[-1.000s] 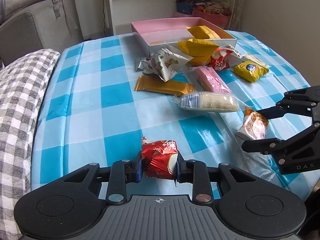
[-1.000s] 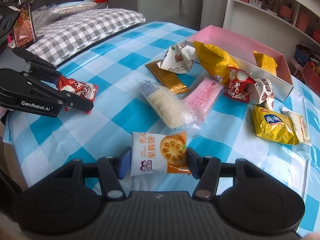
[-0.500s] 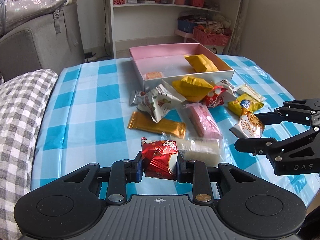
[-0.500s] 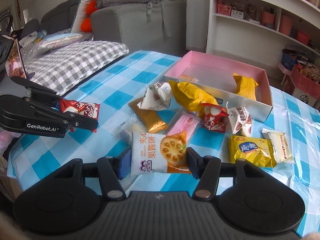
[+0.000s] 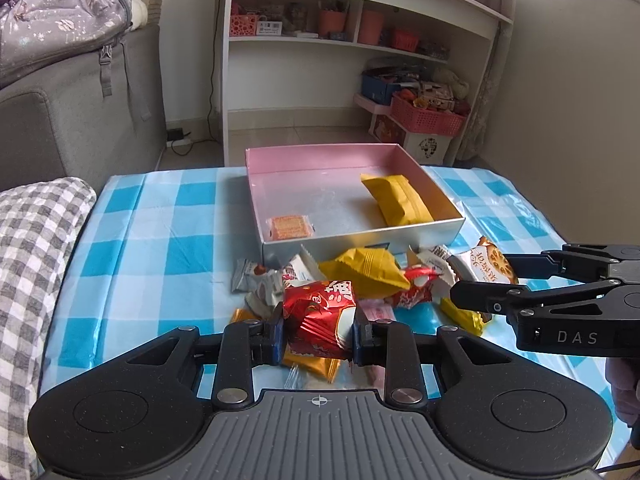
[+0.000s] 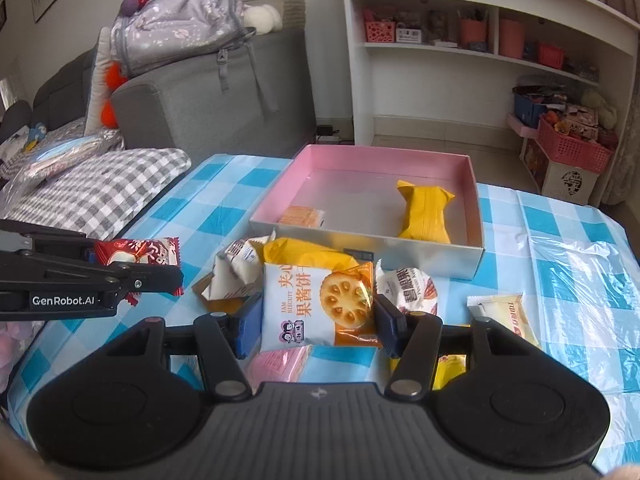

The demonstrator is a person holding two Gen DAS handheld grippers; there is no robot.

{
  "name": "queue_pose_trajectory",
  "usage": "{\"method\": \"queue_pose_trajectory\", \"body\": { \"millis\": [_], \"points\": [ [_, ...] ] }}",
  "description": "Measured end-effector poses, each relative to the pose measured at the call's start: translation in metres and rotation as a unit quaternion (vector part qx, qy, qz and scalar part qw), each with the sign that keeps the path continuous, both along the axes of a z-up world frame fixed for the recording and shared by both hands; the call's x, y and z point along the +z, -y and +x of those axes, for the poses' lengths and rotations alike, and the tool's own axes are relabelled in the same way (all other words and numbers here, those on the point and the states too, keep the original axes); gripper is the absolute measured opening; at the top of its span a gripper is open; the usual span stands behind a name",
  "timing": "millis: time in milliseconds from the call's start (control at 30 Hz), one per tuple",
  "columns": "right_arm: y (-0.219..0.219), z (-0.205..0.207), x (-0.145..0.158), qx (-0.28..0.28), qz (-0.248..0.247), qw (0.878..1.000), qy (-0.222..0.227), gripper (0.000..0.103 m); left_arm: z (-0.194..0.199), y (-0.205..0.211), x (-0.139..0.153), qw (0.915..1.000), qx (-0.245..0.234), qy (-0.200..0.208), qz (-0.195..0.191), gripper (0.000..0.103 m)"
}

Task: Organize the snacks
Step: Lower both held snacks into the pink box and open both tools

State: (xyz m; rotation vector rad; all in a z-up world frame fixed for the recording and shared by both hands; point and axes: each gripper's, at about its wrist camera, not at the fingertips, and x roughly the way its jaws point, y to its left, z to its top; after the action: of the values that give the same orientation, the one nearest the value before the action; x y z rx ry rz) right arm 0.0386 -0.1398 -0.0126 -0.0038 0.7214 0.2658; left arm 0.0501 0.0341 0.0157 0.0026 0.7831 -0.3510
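My left gripper (image 5: 319,330) is shut on a red snack packet (image 5: 320,314), held above the table; the same packet (image 6: 138,254) shows at the left of the right wrist view. My right gripper (image 6: 316,314) is shut on a white and orange jam biscuit packet (image 6: 316,306), seen also at the right of the left wrist view as the biscuit packet (image 5: 490,266). Ahead stands the pink-lined box (image 5: 436,234) with a yellow packet (image 5: 400,200) and a small orange biscuit pack (image 5: 289,227) inside. Loose snacks (image 5: 360,270) lie in front of it.
The blue checked tablecloth (image 5: 160,248) covers the table. A grey checked cushion (image 5: 28,264) lies at the left edge, a grey sofa with a backpack (image 6: 180,36) behind it. A white shelf unit (image 5: 360,60) and a pink basket (image 5: 426,114) stand beyond the table.
Both grippers have risen and moved forward toward the pink box, each keeping its packet. The box and shelf now fill more of both views.
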Motion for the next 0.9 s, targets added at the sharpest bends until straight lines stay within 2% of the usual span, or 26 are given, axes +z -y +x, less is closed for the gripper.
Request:
{"method": "queue_pose_trajectory", "body": {
  "millis": [233,367,533,633,900],
  "points": [
    [0.013,0.035,-0.002,-0.051,0.016,0.998,-0.016,0.054,0.031,0.010,-0.001,0.9983,0.053,-0.010,-0.021,0.027],
    [0.016,0.055,-0.006,-0.072,0.025,0.997,-0.022,0.054,0.052,0.021,0.001,0.9986,0.051,-0.003,-0.011,0.027],
    [0.018,0.071,-0.012,-0.093,0.061,0.993,-0.027,0.054,0.081,0.033,-0.006,0.9990,0.043,0.003,0.010,0.027],
    [0.019,0.081,-0.018,-0.105,0.083,0.990,-0.036,0.054,0.099,0.036,-0.012,0.9989,0.044,-0.008,0.016,0.027],
    [0.023,0.094,-0.027,-0.136,0.097,0.985,-0.033,0.055,0.137,0.040,-0.026,0.9983,0.038,-0.029,0.032,0.027]
  ]
}}
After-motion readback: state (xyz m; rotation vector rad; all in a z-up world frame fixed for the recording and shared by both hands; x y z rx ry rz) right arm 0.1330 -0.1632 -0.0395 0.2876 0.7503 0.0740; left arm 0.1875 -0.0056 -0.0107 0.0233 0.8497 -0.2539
